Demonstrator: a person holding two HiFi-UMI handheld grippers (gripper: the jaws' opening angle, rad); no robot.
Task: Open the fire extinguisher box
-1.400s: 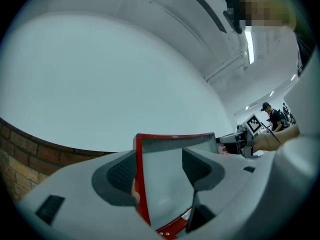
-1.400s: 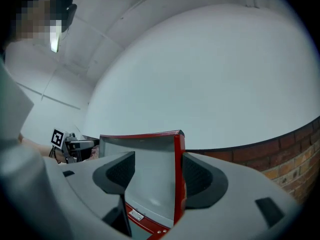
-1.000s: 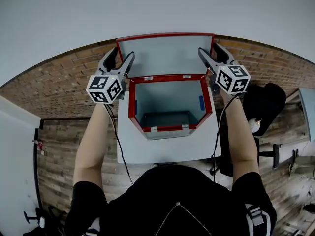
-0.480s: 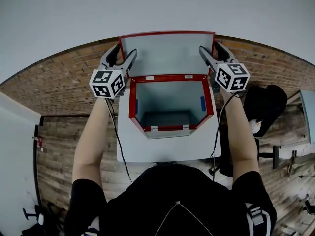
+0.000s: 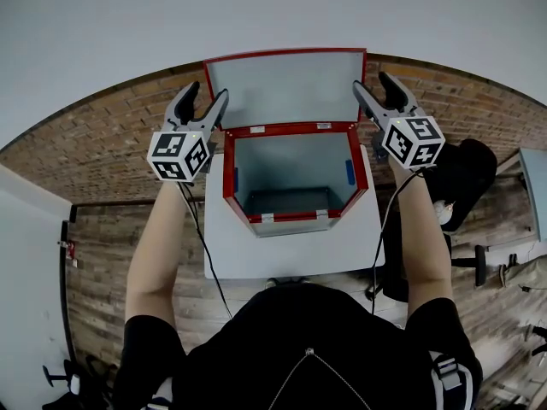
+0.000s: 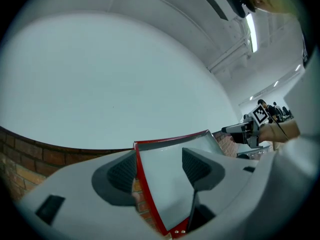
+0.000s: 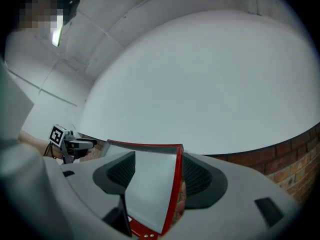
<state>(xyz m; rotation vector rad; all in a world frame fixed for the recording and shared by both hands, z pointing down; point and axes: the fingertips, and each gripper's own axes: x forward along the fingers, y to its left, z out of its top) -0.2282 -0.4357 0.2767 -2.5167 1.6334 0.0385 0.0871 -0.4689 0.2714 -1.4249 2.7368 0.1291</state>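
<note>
The fire extinguisher box [image 5: 228,178] is red-framed with grey walls and stands open on a small white table [image 5: 291,250]; I see nothing inside it. Its lid [image 5: 282,88] is swung up behind the box. My left gripper [image 5: 208,92] is at the lid's left edge, my right gripper [image 5: 373,82] at its right edge. In the left gripper view the lid [image 6: 167,184] shows its red edge between the wide-apart pads of the left gripper [image 6: 159,169], untouched by either. The right gripper view shows the same: lid [image 7: 152,189] between the spread jaws of the right gripper [image 7: 157,171].
A white wall rises just behind the box. A black chair [image 5: 461,182] stands to the right of the table, and a white panel [image 5: 30,254] is at the far left. The floor is brick-patterned. Cables hang from both grippers along the table's sides.
Both grippers have shifted slightly outward from the lid's sides, jaws still spread. The lid stays up and the box stays open.
</note>
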